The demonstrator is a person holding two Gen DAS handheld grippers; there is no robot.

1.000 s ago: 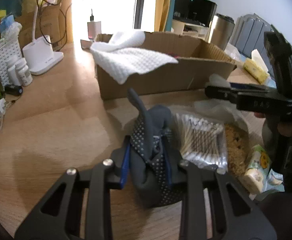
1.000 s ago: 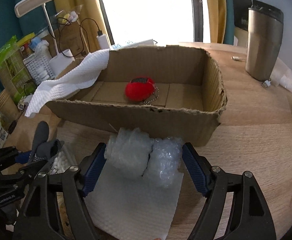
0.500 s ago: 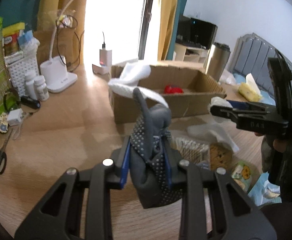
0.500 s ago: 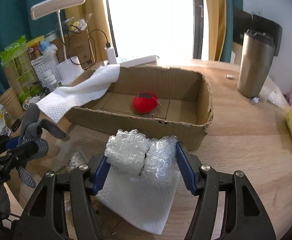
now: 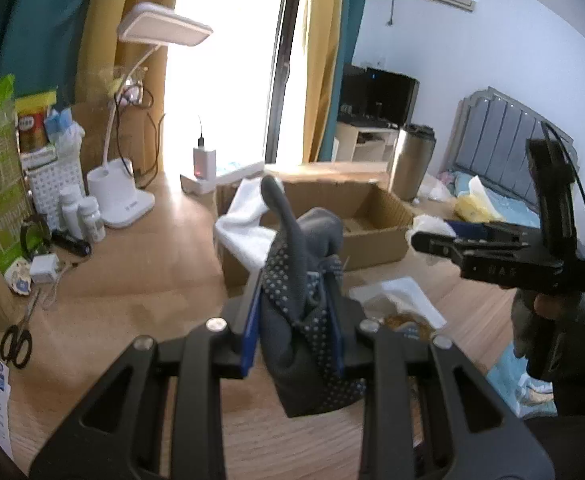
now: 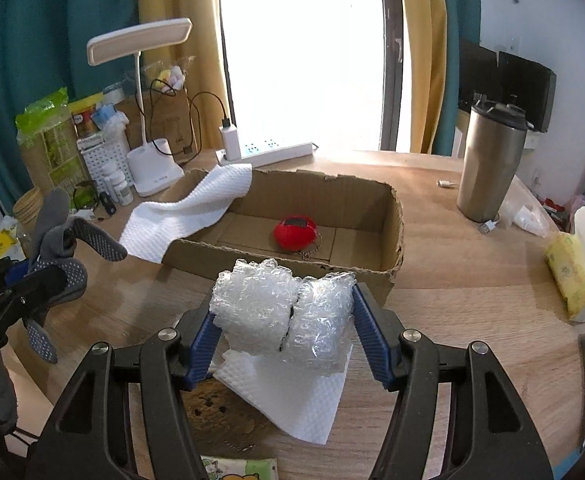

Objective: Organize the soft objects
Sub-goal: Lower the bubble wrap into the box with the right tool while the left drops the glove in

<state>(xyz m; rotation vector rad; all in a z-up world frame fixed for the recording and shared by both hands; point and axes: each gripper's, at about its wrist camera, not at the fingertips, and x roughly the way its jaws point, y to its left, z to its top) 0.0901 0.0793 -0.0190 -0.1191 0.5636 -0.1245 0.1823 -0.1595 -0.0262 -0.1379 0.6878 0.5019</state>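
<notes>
Your left gripper [image 5: 294,326] was clenched on the grey dotted glove [image 5: 306,280], held up off the table [image 5: 132,280], w/ one glove finger sticking up. In the right wrist view the glove [image 6: 58,248] hung at the table's left edge, clear of the box [image 6: 392,240]. Your right gripper [image 6: 282,320] was clamped on the bubble wrap [image 6: 280,304], a wad squeezed between both pads, above a white paper towel [image 6: 292,400] lying on the table's near side. Wrap sat just in front of the box's near wall, not inside. In the box: a red plush [image 6: 295,232] on the floor, and a white cloth [image 6: 188,212] draped over its left corner. Steel tumbler [image 6: 490,164] stood to the box's right, well apart.
</notes>
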